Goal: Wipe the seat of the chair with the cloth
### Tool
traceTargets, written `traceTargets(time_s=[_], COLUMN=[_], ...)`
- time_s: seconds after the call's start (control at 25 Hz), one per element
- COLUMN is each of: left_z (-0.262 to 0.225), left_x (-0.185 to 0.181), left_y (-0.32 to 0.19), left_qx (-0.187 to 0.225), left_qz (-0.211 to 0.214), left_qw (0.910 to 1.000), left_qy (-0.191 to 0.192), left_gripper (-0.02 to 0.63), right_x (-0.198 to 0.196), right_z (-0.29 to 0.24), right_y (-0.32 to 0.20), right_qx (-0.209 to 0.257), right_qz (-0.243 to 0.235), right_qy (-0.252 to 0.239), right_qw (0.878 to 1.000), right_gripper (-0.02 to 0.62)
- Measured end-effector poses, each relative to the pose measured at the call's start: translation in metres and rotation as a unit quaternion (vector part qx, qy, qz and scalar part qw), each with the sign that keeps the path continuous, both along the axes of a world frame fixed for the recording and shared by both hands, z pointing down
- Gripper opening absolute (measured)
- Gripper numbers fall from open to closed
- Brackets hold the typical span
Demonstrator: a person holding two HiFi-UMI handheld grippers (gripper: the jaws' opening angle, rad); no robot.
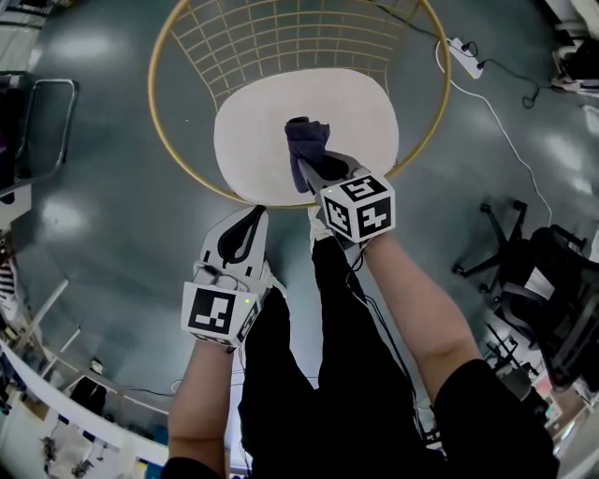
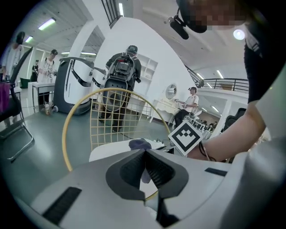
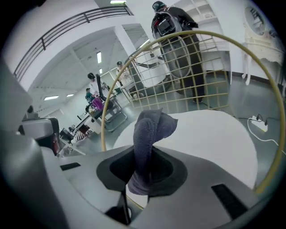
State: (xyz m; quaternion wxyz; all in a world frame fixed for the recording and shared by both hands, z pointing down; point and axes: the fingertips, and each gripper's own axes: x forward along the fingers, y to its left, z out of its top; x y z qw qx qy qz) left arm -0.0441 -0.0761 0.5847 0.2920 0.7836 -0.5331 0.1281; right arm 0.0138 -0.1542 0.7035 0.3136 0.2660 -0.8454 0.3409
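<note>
A round chair with a gold wire frame (image 1: 187, 28) and a white seat (image 1: 253, 140) stands ahead of me. My right gripper (image 1: 304, 166) is shut on a dark purple-grey cloth (image 1: 306, 138), which bunches up above the seat's near middle. In the right gripper view the cloth (image 3: 147, 134) rises folded from between the jaws, with the seat (image 3: 214, 134) behind it. My left gripper (image 1: 245, 223) hangs short of the seat's front rim, shut with nothing in it. The left gripper view shows the seat (image 2: 111, 150), the cloth (image 2: 139, 144) and the right gripper's marker cube (image 2: 187, 136).
Grey floor surrounds the chair. A white power strip (image 1: 465, 54) with its cable lies at the upper right. Black office chairs (image 1: 538, 281) stand at the right, and a metal-framed chair (image 1: 42, 122) at the left. Several people stand far off in the gripper views.
</note>
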Motion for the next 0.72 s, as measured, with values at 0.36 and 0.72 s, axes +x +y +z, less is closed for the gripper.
traceTargets(time_s=[0.36, 0.72], left_z=[0.018, 0.036], left_x=[-0.058, -0.076], left_y=[0.011, 0.015], left_qx=[-0.003, -0.019], left_qz=[-0.037, -0.047], left_qw=[0.9991, 0.9985], left_qy=[-0.021, -0.02], left_gripper=[0.017, 0.017], right_x=[-0.115, -0.136], right_z=[0.03, 0.06], right_y=[0.03, 0.025], right_qx=[-0.055, -0.061], right_qz=[-0.077, -0.107], right_qy=[-0.044, 0.003], right_qw=[0.995, 0.992], right_gripper=[0.075, 0.075])
